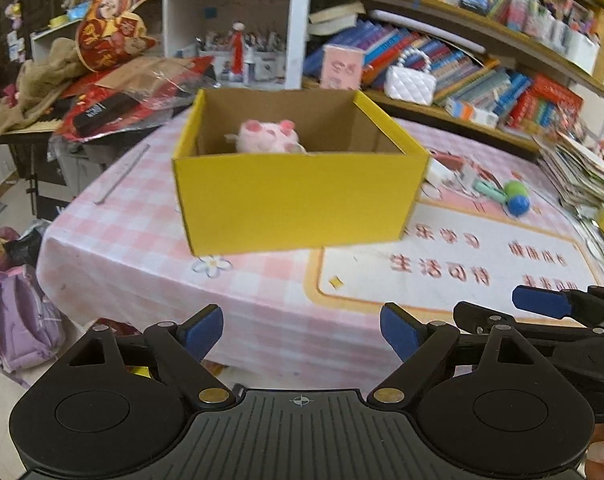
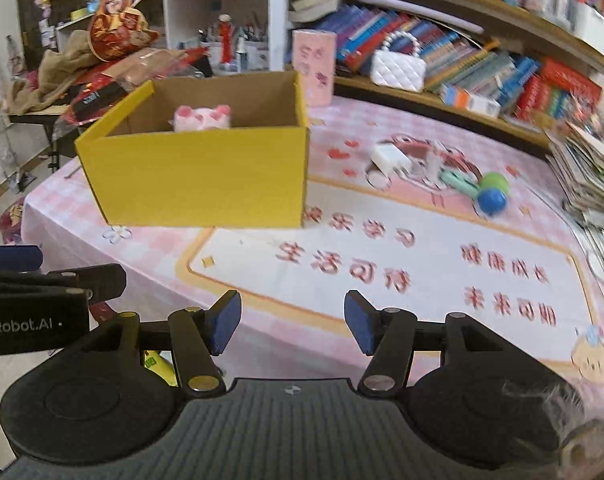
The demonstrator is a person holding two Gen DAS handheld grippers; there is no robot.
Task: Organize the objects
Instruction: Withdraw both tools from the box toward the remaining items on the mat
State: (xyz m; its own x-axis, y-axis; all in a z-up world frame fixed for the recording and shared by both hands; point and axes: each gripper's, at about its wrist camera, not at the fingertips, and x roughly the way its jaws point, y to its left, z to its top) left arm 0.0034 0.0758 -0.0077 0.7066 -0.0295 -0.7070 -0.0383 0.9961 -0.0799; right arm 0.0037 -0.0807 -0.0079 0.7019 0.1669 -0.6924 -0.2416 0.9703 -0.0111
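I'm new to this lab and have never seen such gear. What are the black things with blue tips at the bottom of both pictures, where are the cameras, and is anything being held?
They are two hand-held claws; a person carries one in each hand. Each picture comes from a camera mounted on one claw, looking forward along its fingers. One shows the left claw, the other the right claw. Both are open and empty.

Ahead on the pink checked tablecloth stands a yellow box with a pink plush toy inside. To its right lie a white charger and a green and blue rattle.
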